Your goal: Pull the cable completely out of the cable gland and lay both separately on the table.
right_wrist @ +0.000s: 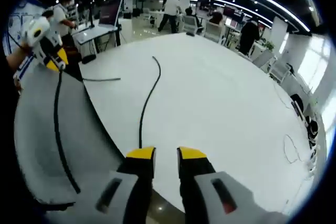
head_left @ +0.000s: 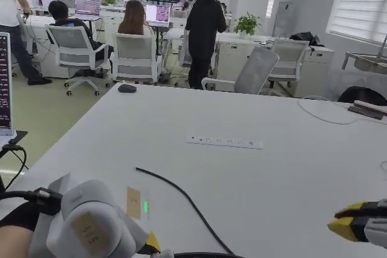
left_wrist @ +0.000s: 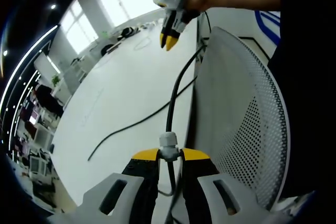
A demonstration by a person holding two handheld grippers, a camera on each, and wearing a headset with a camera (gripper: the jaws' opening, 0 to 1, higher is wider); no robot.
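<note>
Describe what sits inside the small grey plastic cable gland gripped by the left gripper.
A thin black cable passes through the grey cable gland, emerging above and below it. The stretch inside is hidden.

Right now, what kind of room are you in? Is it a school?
Probably an open-plan office, not a school. Seated people face computer screens, there are swivel chairs, and a big white table has a black cable lying on it.

White table: power strip near centre; mouse 10 o'clock; potted plant 1 o'clock, beyond.
</note>
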